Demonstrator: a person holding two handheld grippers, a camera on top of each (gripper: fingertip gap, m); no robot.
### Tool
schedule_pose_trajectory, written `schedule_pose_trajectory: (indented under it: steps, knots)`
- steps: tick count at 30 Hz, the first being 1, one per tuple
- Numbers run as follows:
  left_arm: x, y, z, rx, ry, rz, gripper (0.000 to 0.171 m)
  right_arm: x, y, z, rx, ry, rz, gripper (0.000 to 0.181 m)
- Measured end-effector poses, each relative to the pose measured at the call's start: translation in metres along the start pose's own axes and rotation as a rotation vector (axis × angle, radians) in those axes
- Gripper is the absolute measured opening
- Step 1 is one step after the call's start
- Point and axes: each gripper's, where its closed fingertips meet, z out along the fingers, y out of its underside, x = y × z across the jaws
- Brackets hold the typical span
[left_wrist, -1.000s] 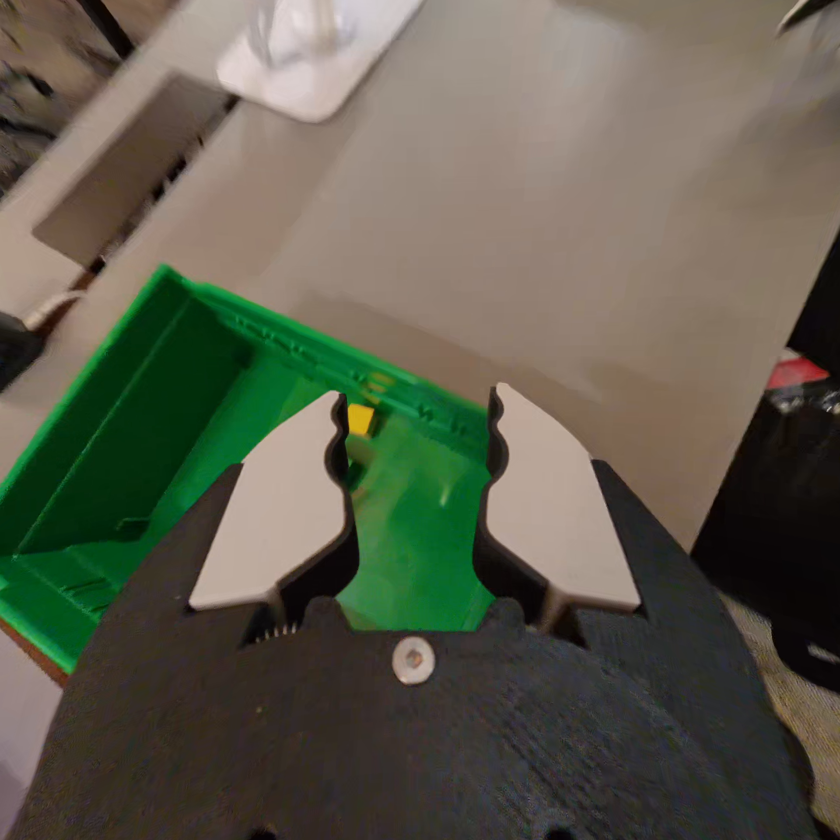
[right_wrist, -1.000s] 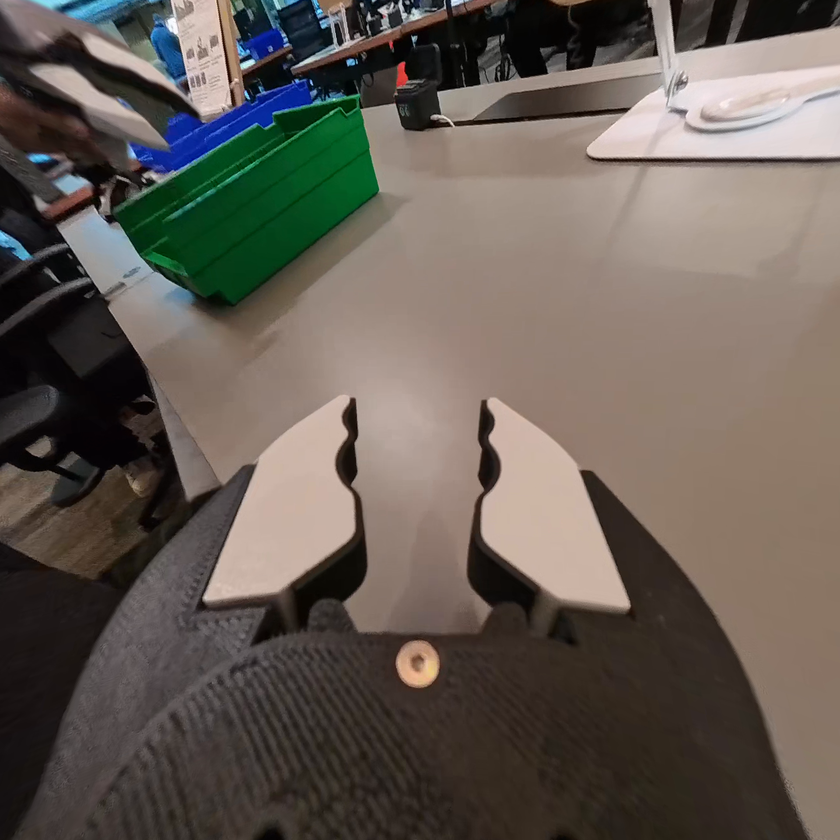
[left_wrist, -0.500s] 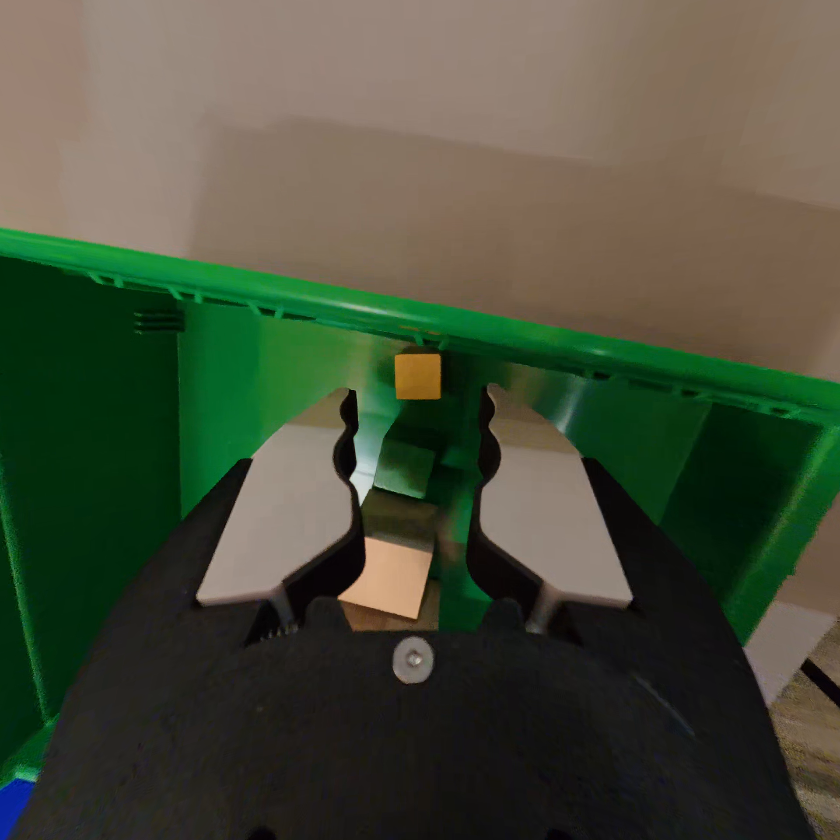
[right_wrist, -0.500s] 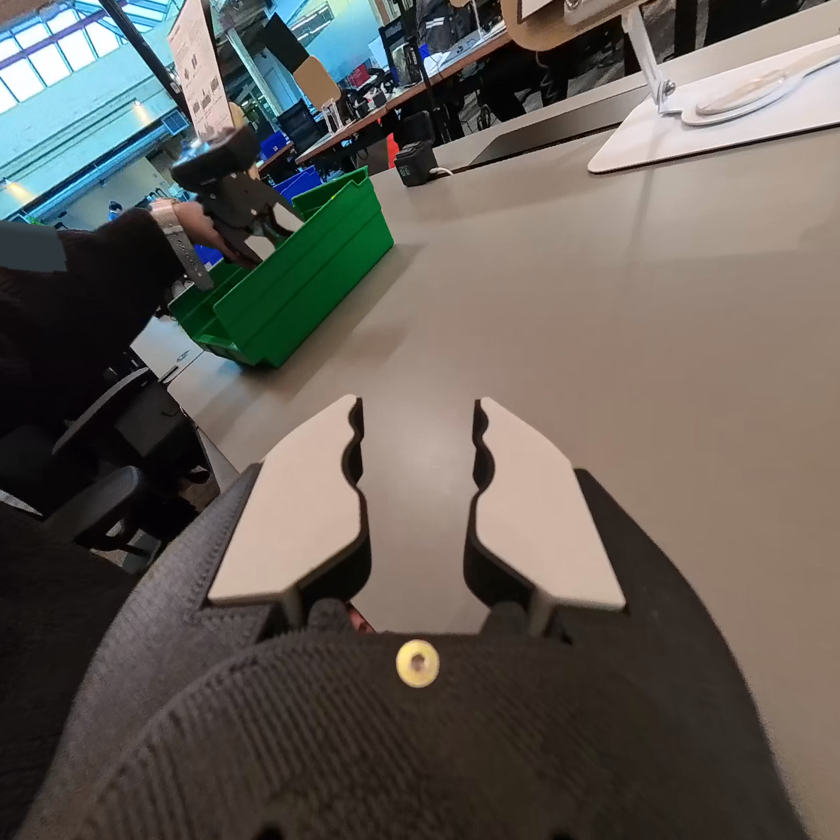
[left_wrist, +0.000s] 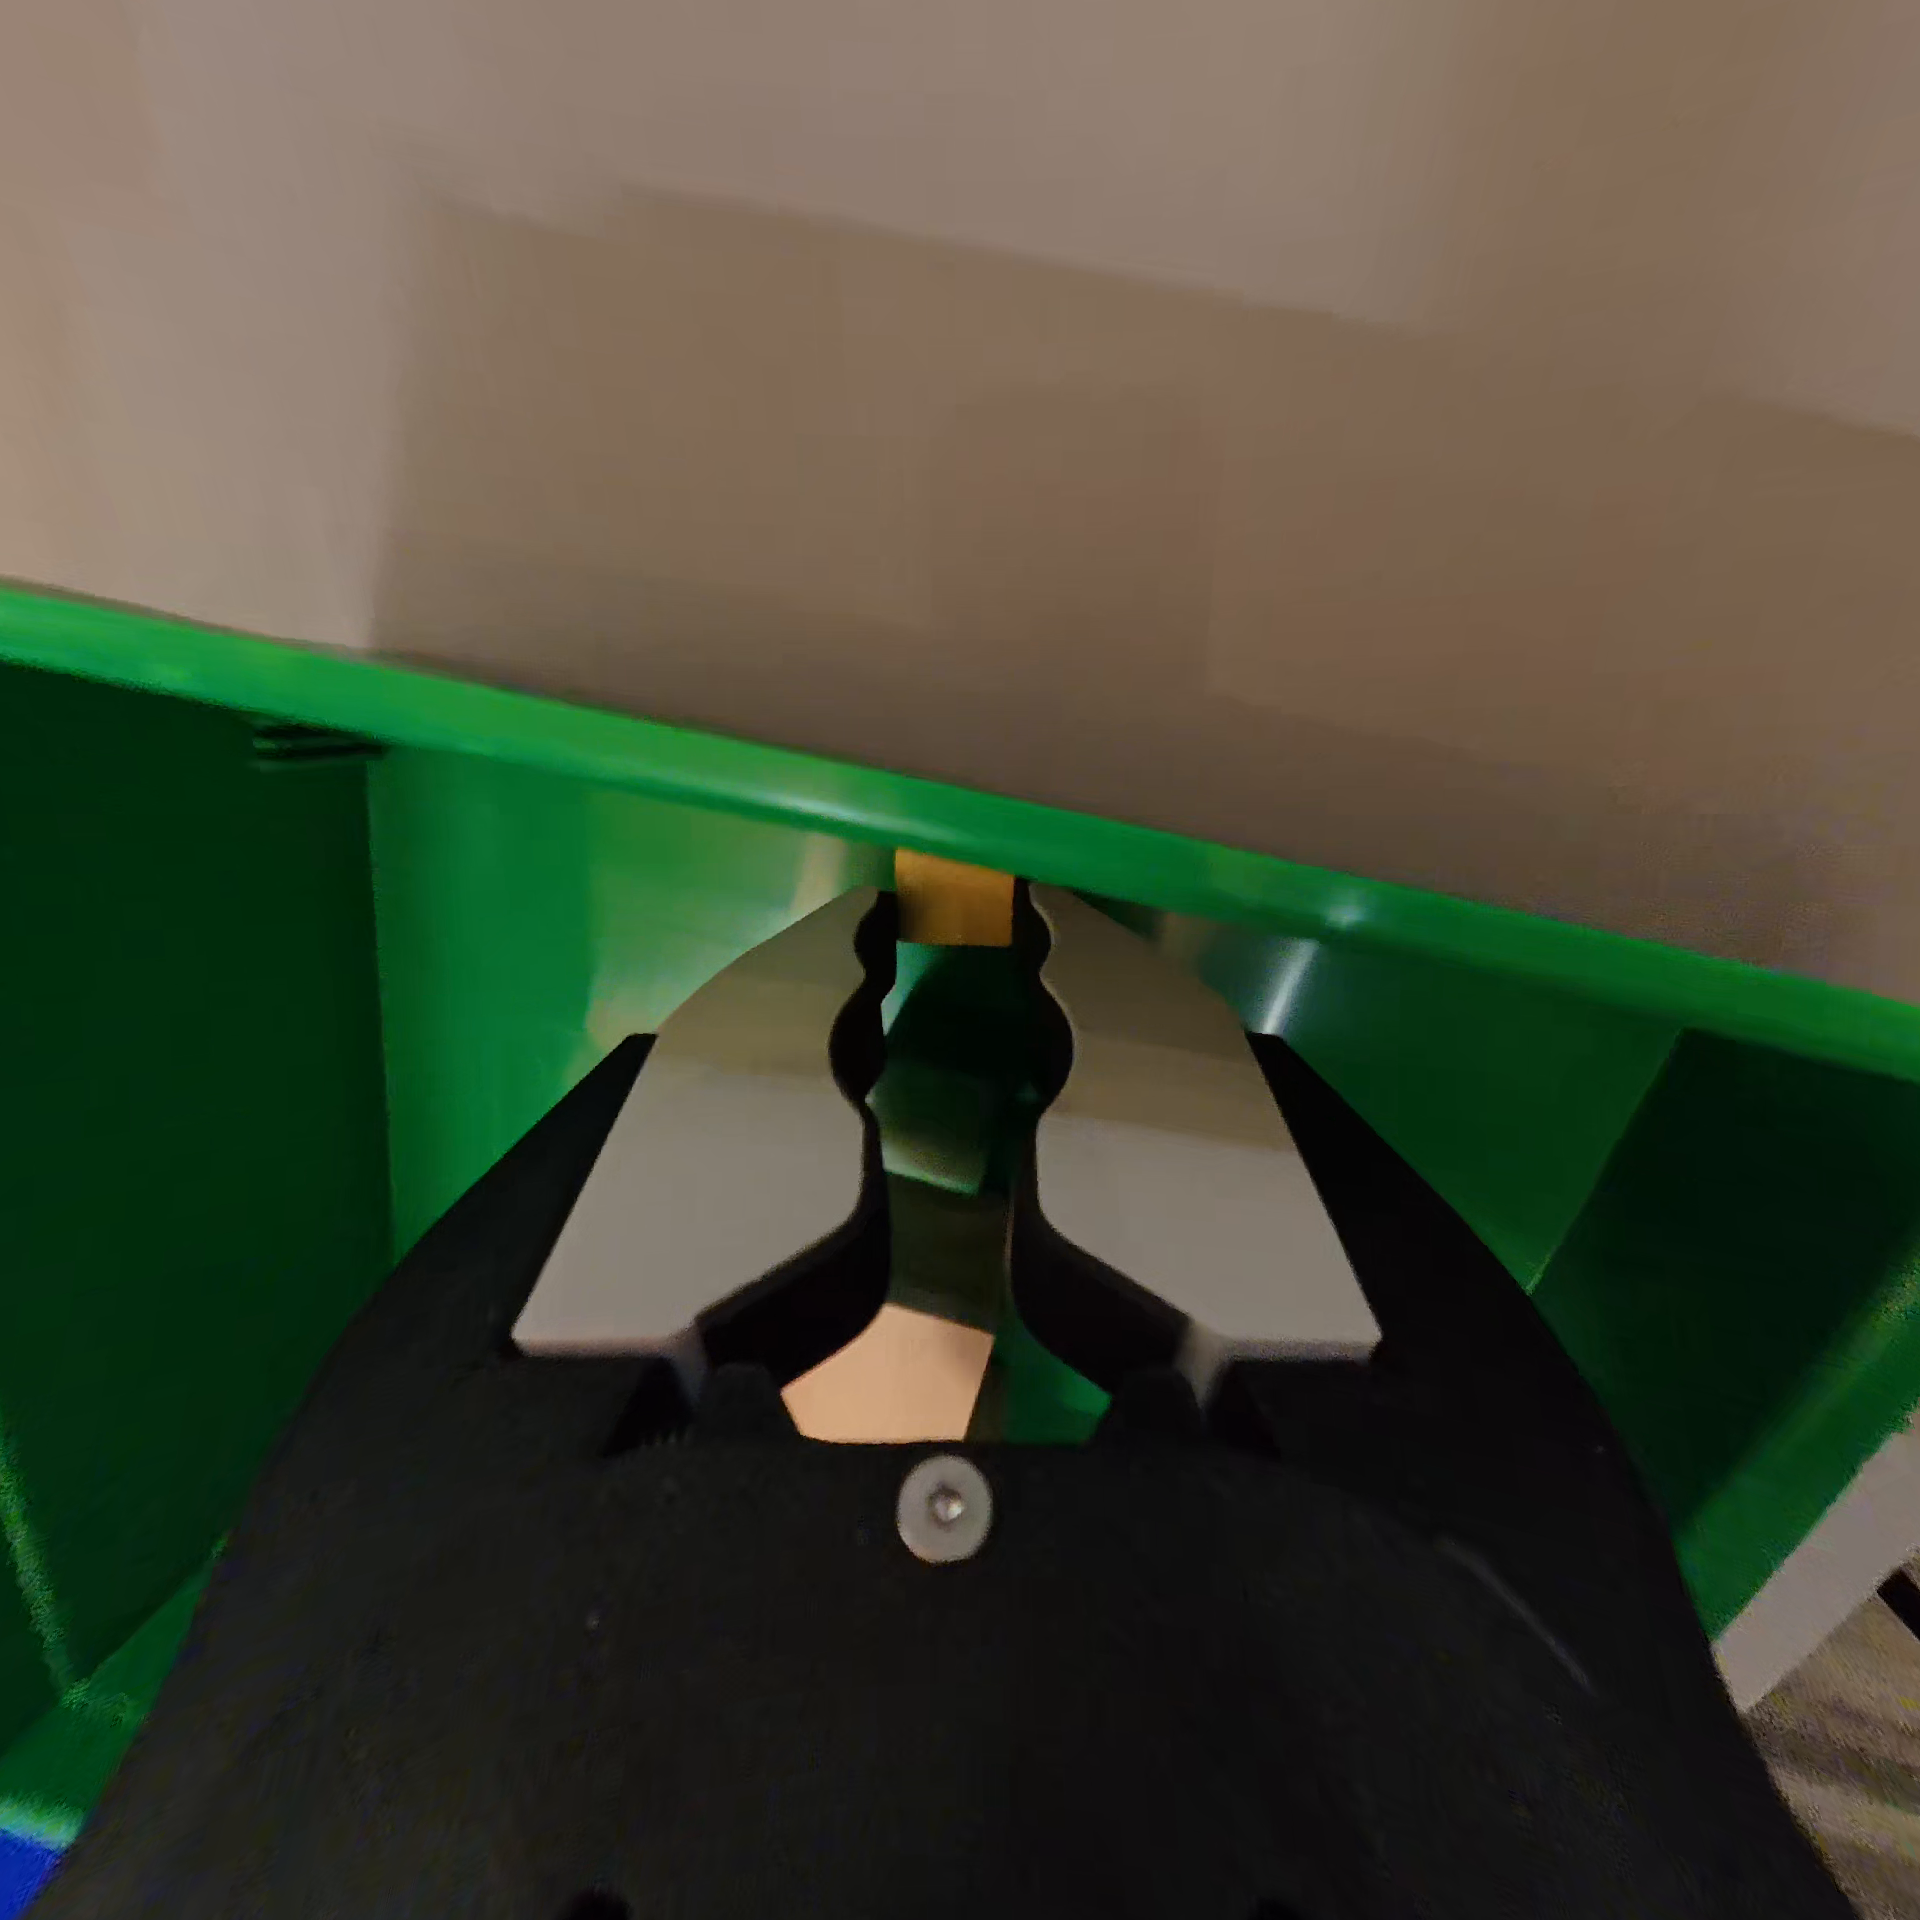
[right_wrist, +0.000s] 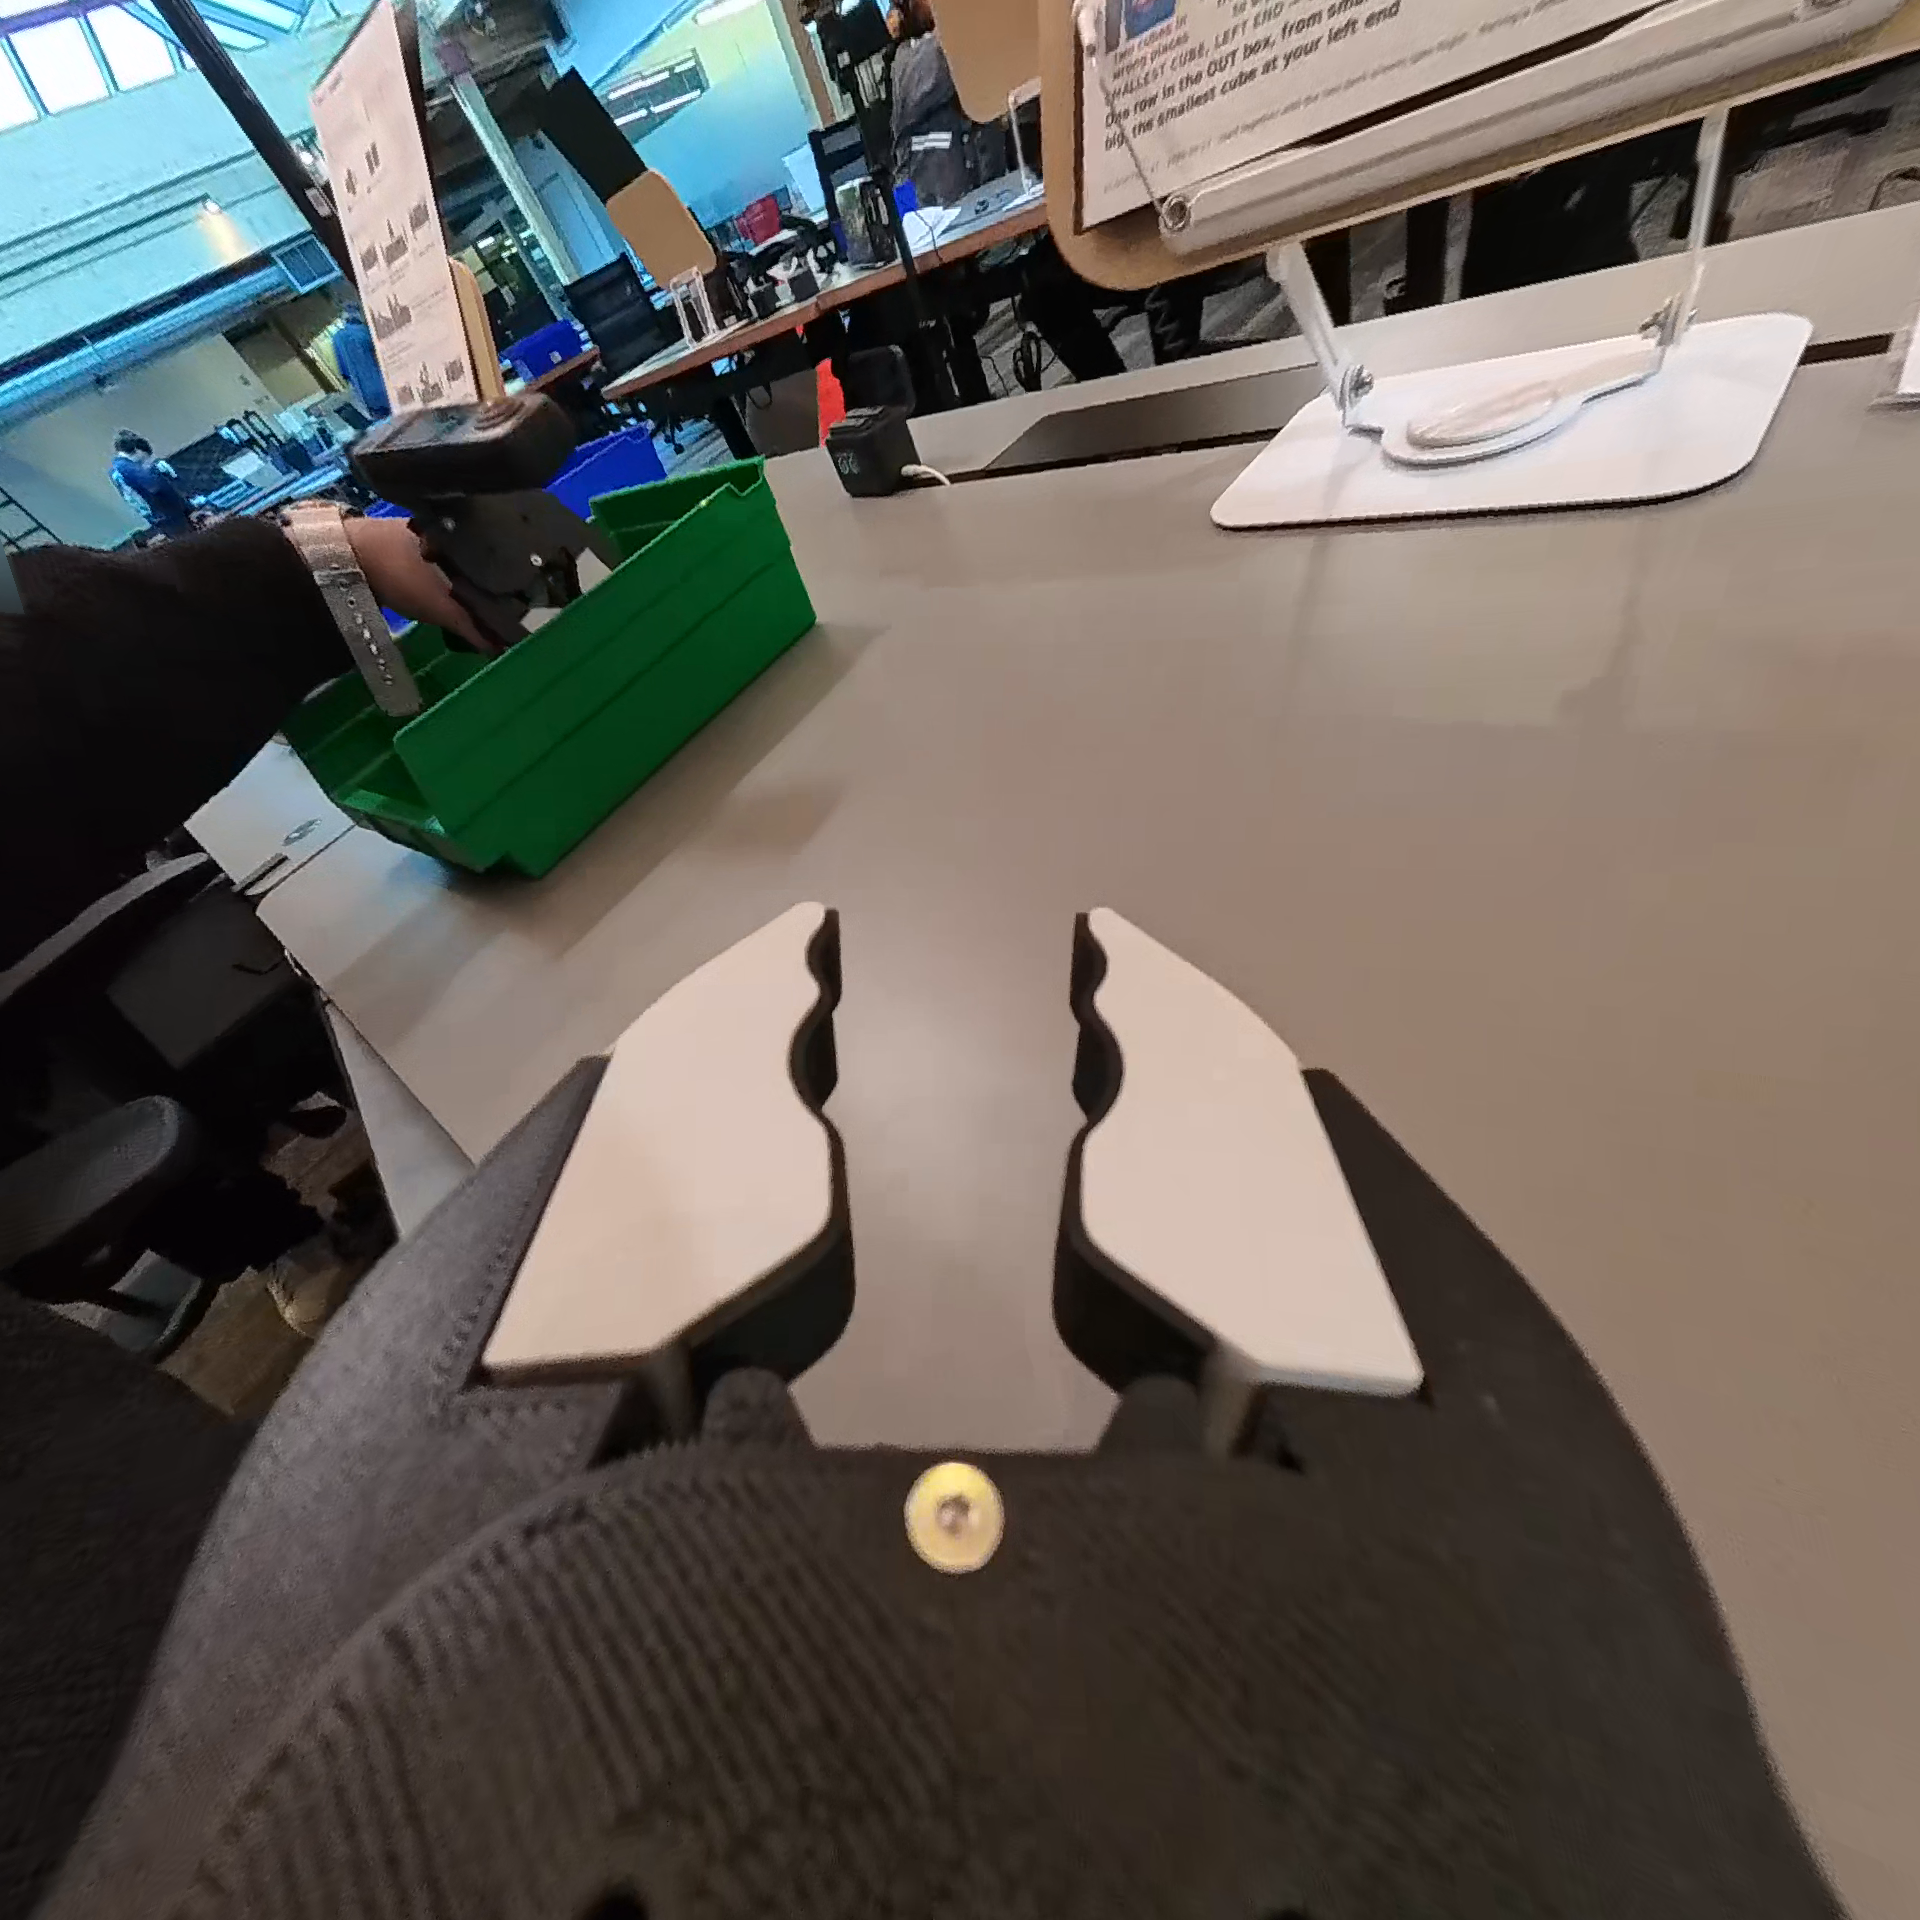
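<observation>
My left gripper (left_wrist: 953, 914) is down inside a green bin (left_wrist: 1039, 831), close to its far wall. Its fingertips are shut on a small yellow cube (left_wrist: 953, 906). A dull green cube (left_wrist: 935, 1132) and a tan cube (left_wrist: 883, 1387) lie on the bin floor below the fingers. My right gripper (right_wrist: 951, 935) is open and empty, just above the bare grey table (right_wrist: 1351, 831). In the right wrist view the green bin (right_wrist: 623, 686) stands at the table's left edge, with a hand holding the left gripper (right_wrist: 566, 582) inside it.
A white stand base (right_wrist: 1507, 436) holding a sign sits at the back right of the table. A small black device (right_wrist: 871, 457) stands behind the bin. Black office chairs (right_wrist: 135, 1039) are off the table's left edge. Blue bins (right_wrist: 603, 468) lie beyond.
My left gripper has gone down into the green bin, moved up to the yellow cube and closed on it. My right gripper has stayed open over the table, tilting up slightly.
</observation>
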Motion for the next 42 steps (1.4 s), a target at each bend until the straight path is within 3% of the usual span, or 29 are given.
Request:
schedule_pose_trajectory:
  steps: [4,9,12,15,21,26,31,35,42]
  knots:
    - [-0.026,-0.008,-0.042,0.114,-0.154,-0.062,0.023,-0.001,-0.006,-0.007,0.003,-0.034,0.005,0.041]
    - [-0.047,-0.03,-0.147,0.495,-0.365,-0.267,0.022,-0.005,-0.012,-0.012,-0.015,-0.076,-0.113,0.041]
    - [-0.02,-0.067,-0.191,0.689,-0.411,-0.351,0.022,-0.022,-0.019,-0.006,0.027,-0.153,-0.204,0.041]
    - [0.031,-0.124,-0.208,0.858,-0.36,-0.391,0.022,-0.043,-0.024,0.0,0.078,-0.246,-0.228,0.038]
    - [0.148,-0.248,-0.184,1.197,0.08,-0.478,0.022,-0.078,-0.026,-0.001,0.126,-0.505,-0.064,0.04]
    - [0.204,-0.306,-0.135,1.295,0.36,-0.52,0.022,-0.08,-0.007,-0.007,0.036,-0.604,0.156,0.037]
    - [0.232,-0.318,-0.091,1.284,0.596,-0.557,0.022,-0.064,0.002,-0.001,-0.003,-0.586,0.249,0.035]
    - [0.242,-0.313,-0.067,1.254,0.668,-0.553,0.021,-0.059,0.016,0.002,-0.102,-0.612,0.242,0.037]
    - [0.24,-0.309,-0.059,1.262,0.738,-0.596,0.021,-0.059,0.016,0.007,-0.081,-0.623,0.291,0.032]
